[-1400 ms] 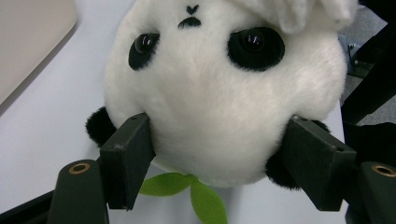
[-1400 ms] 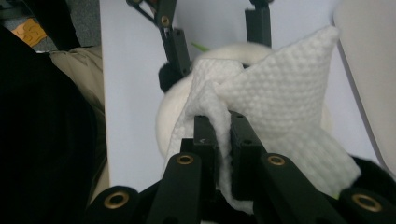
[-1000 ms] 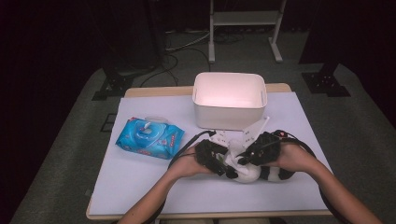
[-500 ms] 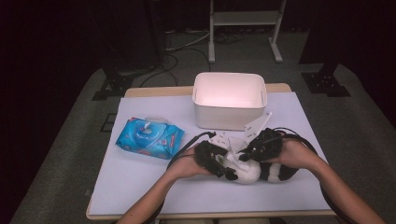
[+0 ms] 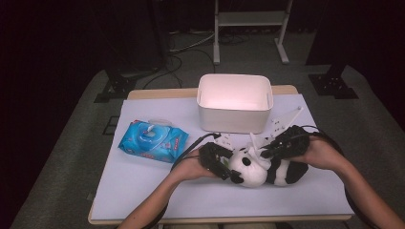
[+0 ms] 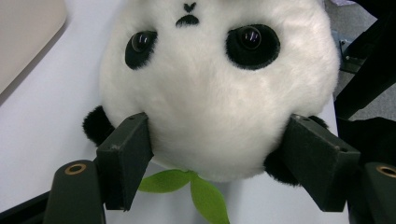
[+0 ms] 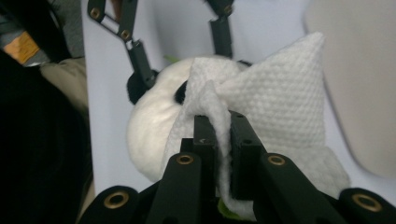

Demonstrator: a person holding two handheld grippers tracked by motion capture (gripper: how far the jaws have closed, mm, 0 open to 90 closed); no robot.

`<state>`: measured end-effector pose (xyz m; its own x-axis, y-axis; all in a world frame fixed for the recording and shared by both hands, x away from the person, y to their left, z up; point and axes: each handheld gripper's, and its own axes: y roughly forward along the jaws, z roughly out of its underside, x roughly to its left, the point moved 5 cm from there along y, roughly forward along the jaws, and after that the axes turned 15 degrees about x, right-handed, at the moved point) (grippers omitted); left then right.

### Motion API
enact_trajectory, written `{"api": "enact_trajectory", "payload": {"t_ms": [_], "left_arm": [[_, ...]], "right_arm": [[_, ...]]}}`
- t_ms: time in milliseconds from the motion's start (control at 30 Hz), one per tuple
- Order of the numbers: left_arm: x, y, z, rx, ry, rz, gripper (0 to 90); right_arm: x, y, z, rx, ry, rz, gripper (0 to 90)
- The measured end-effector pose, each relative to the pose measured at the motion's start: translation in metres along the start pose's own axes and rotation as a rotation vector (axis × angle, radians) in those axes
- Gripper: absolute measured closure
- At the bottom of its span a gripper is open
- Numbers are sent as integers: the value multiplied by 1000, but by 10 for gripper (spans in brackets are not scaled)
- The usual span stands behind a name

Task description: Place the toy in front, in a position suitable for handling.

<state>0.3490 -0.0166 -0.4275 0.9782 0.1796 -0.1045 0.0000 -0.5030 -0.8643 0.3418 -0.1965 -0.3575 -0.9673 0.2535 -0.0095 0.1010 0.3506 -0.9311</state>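
Since a second ago little has shifted: both hands have crept slightly right and the wipe (image 5: pixel 254 145) now sits on the panda (image 5: pixel 260 168) rather than just beside it, so the job looks like wiping the toy's face, and the rubbing is probably starting. The panda lies on the table (image 5: pixel 143 191) near its front edge, just in front of the tub (image 5: pixel 235 102), well apart from the wipes pack (image 5: pixel 153 141). The left gripper (image 6: pixel 217 140) cradles the head, its jaws spread and pressing the fur on both sides. The right gripper (image 7: pixel 223 135) is clenched on a bunched fold of the wipe. The panda's long axis runs left to right across the table, head toward the left gripper, body under the right hand (image 5: pixel 321 153), face upward.
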Motion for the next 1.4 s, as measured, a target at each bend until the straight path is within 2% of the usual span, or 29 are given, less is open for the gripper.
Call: {"api": "enact_trajectory", "payload": {"t_ms": [133,233,367,467,600,667,833,967,1100,1200,1267,1400], "left_arm": [[0,-2,0,-7,3,3,246],[-1,-4,-2,-40,1,-11,200],[-2,-1,-4,-36,-1,2,203],[-5,2,-4,-36,20,-3,222],[-7,2,-4,-48,14,-3,218],[-10,3,-3,-43,34,-3,218],[-12,2,-2,-29,49,-16,219],[-11,2,1,-20,42,-6,219],[-6,0,4,-36,-2,11,196],[-2,-2,5,-44,-31,32,179],[-2,-2,4,-44,-31,30,173],[-3,-1,1,-40,-38,31,124]], "right_arm": [[11,15,-2,46,-39,-28,827],[20,19,-5,51,-73,-12,827],[27,20,-10,50,-94,-11,826],[26,17,-15,17,-88,-19,827],[21,18,-21,8,-88,-23,826],[16,21,-33,-2,-95,-25,826],[6,26,-40,21,-90,-35,826],[-2,22,-32,33,-58,-33,826],[-7,19,-17,44,-23,-43,824],[-6,19,-7,52,-11,-60,825],[-1,20,2,57,-8,-79,825],[8,22,11,66,-8,-81,825]]}}
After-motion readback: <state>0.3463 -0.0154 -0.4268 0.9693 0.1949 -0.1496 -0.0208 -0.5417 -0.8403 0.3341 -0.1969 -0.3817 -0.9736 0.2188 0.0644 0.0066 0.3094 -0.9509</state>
